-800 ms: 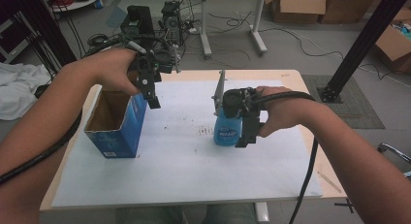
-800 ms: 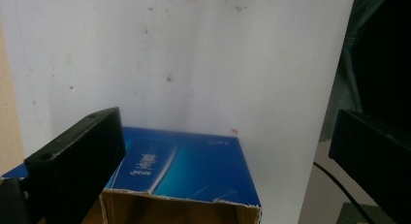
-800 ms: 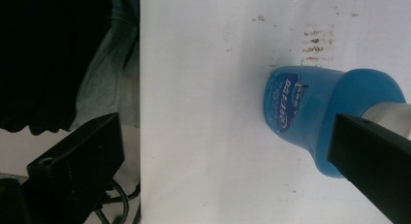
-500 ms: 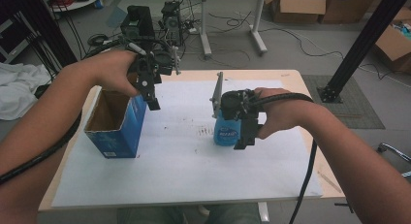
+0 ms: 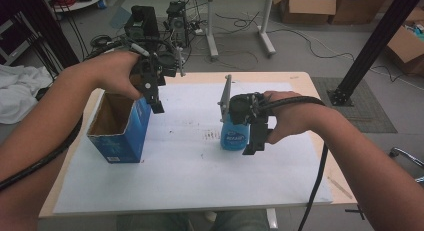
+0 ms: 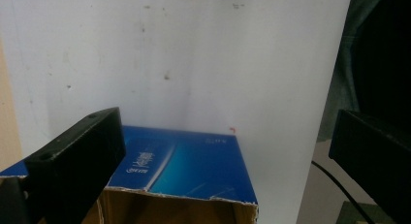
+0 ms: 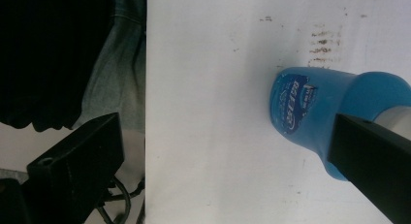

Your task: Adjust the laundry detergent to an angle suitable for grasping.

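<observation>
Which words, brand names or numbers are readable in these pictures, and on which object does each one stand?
None can be read for certain.
Blue bottle: a label with white and dark lettering, too blurred to read.
Blue carton: slanted white lettering on its side, too blurred to read.
Blue carton, high view: a small white patch low on the side, too small to read.

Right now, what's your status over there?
Left hand-held gripper open above blue box. Right hand-held gripper open beside blue bottle. Nothing between them.

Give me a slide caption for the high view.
Open left gripper above blue carton; open right gripper beside blue bottle.
</observation>
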